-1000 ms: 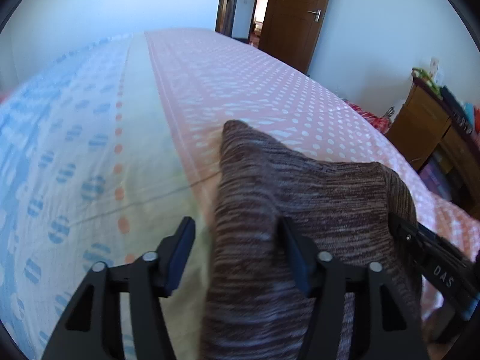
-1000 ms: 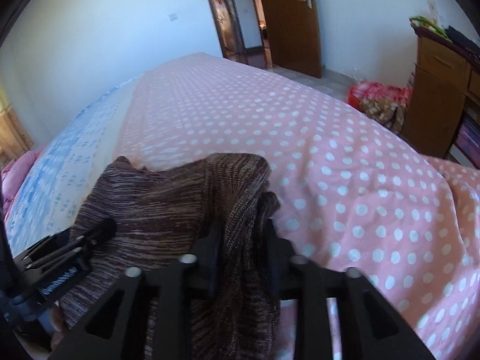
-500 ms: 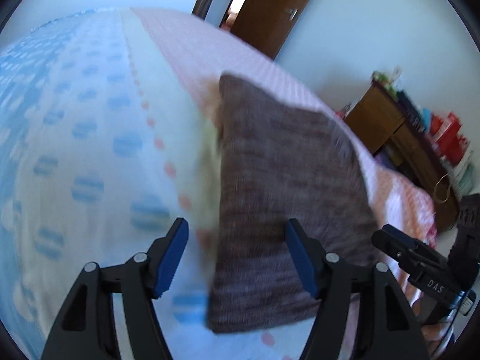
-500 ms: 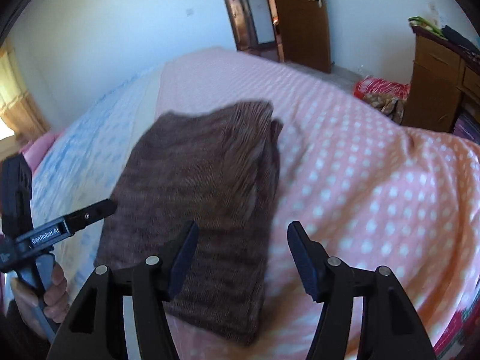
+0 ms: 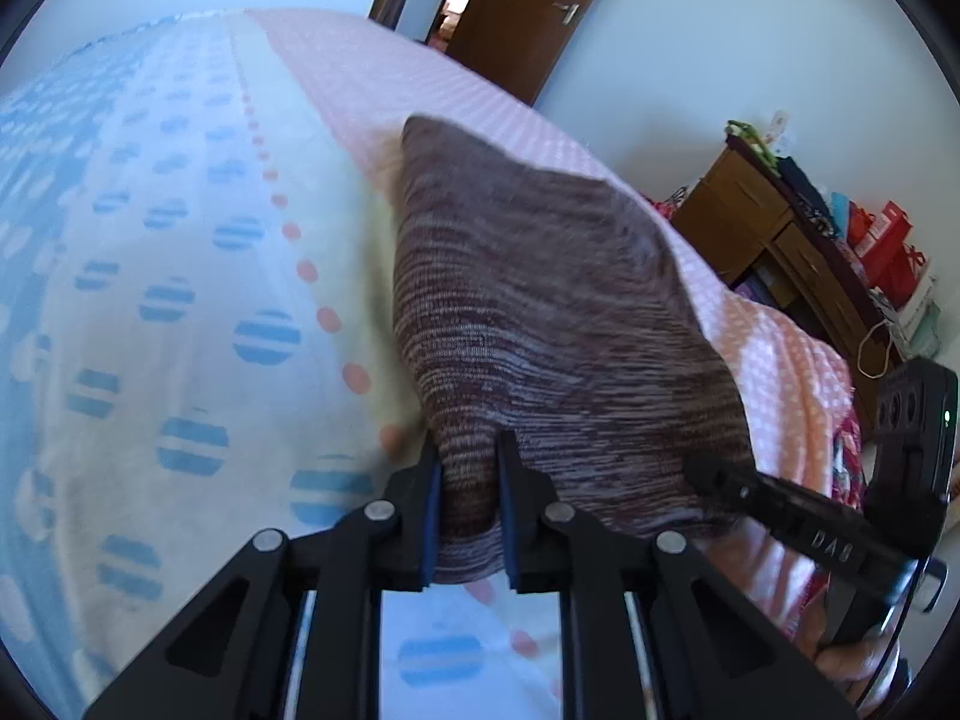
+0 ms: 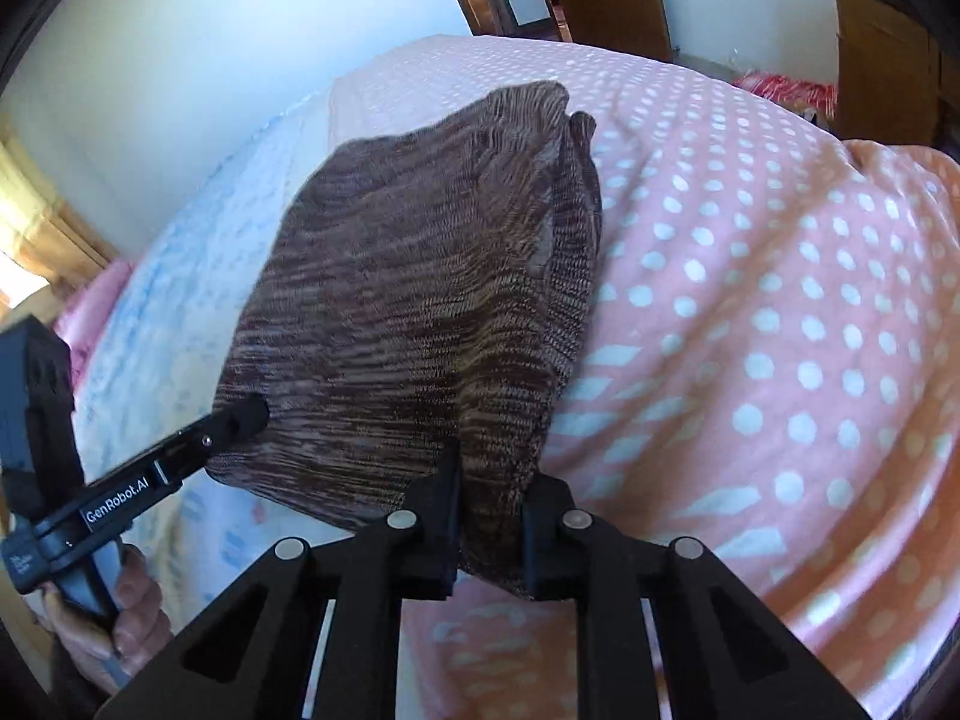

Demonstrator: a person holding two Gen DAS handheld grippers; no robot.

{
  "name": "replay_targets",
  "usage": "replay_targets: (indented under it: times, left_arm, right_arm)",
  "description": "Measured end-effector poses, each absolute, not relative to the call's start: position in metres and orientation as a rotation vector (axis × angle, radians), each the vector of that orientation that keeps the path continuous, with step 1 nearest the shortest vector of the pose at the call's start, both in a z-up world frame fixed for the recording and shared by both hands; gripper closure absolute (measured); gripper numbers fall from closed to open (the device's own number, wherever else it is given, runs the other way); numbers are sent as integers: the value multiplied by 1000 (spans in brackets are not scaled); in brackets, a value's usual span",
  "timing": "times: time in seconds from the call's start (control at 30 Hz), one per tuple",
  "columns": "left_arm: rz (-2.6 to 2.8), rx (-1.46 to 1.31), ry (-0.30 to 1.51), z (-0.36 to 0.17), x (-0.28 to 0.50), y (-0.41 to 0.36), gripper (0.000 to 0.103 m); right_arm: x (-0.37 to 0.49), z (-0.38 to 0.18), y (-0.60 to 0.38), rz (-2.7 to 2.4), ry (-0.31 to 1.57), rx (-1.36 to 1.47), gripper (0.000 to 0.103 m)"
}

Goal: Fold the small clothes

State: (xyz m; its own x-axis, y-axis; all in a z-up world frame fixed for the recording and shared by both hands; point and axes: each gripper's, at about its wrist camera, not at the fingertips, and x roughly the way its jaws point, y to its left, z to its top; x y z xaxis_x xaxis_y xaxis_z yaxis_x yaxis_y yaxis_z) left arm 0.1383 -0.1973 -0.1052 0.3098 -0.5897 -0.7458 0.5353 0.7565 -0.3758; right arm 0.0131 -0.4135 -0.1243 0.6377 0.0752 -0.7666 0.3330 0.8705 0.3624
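Half a second ago both sets of jaws stood wide apart over the folded brown knit garment (image 5: 540, 312); now each has closed on its near edge. Left gripper (image 5: 468, 504) pinches the near left corner between its blue pads, and right gripper (image 6: 489, 516) clamps the near right corner, where several folded layers stack. Between the two grips the cloth lies on the bed (image 5: 180, 300), straddling the seam where the pale blue-dotted sheet meets the pink white-dotted cover (image 6: 750, 300). Beyond the bed's far end a brown door (image 5: 528, 18) stands open. A wooden cabinet (image 5: 774, 252) loaded with red boxes sits off the bed's right side. Nothing lies on the garment besides the fingers.
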Motion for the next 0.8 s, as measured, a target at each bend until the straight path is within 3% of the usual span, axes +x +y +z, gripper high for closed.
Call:
replay_targets:
  times: [0.27, 0.33, 0.63, 0.7, 0.77, 0.8]
  left_arm:
    - [-620, 86, 1020, -110, 125, -199, 89]
    - [-571, 103, 1041, -118, 127, -195, 85]
    - [-472, 256, 853, -91, 92, -195, 83]
    - [-472, 258, 839, -87, 84, -193, 79]
    - [-475, 263, 824, -82, 74, -193, 76]
    - [-478, 267, 816, -79, 69, -193, 71]
  right_arm:
    - [-1, -119, -401, -159, 942, 413, 88]
    - [-5, -126, -400, -180, 962, 407, 88]
    - [-62, -93, -393, -212, 899, 376, 88]
    - [-67, -82, -386, -242, 878, 307, 79]
    - [-68, -73, -380, -264, 859, 260, 61]
    - [-71, -69, -376, -270, 848, 243, 59]
